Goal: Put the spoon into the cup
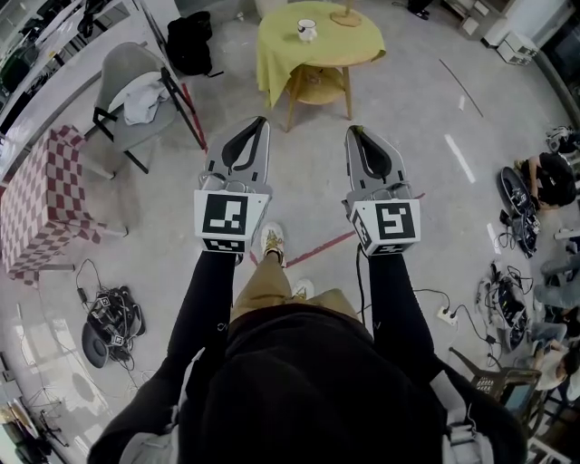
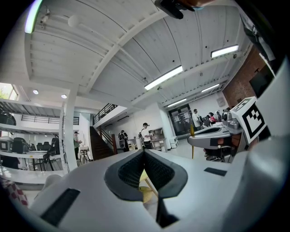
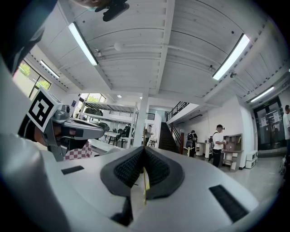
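Head view: white cup [image 1: 307, 31] upright on a round, yellow-clothed counter [image 1: 276, 54], far ahead of both grippers and roughly on the line between them, touched by neither. Just beside it on the same cloth, toward the right, a small tan item [image 1: 345, 16], too small to name; spoon not made out for certain. Under the cloth, wooden legs and a lower shelf [image 1: 319, 86]. Left gripper [image 1: 262, 120] level, pointed toward the counter, fingers [image 2: 131, 171] pressed tip to tip with nothing gripped. Through the hollow behind those tips, in the left gripper view, only a patch of yellow cloth and a wooden leg. Right gripper [image 1: 352, 130] alongside, apart from the left, likewise level and closed tip to tip, fingers [image 3: 158, 170] empty, a thin yellow sliver in their slit in the right gripper view. Behind each pair of fingers, a marker cube [image 1: 231, 217]. Below and between them, grey floor [image 1: 426, 109] with a red tape line [image 1: 317, 246] and the person's shoe [image 1: 272, 240]. Left of the left fingers, a grey chair [image 1: 122, 68] draped with a white cloth; further ahead, a black bag [image 1: 190, 41]; further left, a red-and-white checked table [image 1: 41, 195]. Behind and left, a tangle of cables [image 1: 113, 317]. Right of the right fingers, more gear and cords on the floor.
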### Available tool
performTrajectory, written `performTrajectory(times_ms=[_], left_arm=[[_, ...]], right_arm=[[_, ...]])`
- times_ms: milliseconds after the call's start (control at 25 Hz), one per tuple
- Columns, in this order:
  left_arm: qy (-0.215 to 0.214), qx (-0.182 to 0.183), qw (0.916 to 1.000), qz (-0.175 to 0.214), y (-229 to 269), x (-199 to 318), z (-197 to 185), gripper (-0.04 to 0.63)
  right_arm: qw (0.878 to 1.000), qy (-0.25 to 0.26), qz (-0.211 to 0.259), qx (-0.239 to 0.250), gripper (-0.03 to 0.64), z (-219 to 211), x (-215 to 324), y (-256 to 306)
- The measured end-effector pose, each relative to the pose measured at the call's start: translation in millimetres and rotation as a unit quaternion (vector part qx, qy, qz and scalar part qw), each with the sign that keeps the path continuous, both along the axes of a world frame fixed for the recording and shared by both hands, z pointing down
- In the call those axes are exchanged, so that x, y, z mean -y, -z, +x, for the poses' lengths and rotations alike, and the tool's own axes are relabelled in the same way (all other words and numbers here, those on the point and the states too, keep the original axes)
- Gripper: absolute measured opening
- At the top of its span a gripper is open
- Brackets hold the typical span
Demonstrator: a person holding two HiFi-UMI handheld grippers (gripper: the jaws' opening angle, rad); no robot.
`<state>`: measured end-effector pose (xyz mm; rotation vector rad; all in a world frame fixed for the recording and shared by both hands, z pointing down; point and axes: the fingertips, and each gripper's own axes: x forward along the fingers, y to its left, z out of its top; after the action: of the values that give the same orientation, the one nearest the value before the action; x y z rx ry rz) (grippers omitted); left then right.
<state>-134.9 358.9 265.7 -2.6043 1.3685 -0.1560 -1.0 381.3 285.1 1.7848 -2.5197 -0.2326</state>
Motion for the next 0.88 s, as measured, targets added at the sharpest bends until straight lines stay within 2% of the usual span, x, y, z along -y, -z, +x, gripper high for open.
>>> performTrajectory(times_ms=[280, 520, 880], left_arm=[[-0.012, -0.005, 0.9999, -0.010, -12.3, 59.6, -0.2, 0.015], [-0.031, -0.007, 0.9995, -0.007, -12.5, 132.2, 5.7, 0.015], [-0.046, -0.005, 0.9988, -0.012, -7.9, 230.9, -7.8, 0.015]], right_arm=[[1.000, -0.018, -0.017, 0.000, 0.028, -0.6, 53.9, -10.0], [0.999, -0.032, -0.022, -0.005, 0.028, 2.7, 126.2, -11.7], [0.999, -0.042, -0.025, -0.009, 0.028, -12.7, 220.3, -8.6]])
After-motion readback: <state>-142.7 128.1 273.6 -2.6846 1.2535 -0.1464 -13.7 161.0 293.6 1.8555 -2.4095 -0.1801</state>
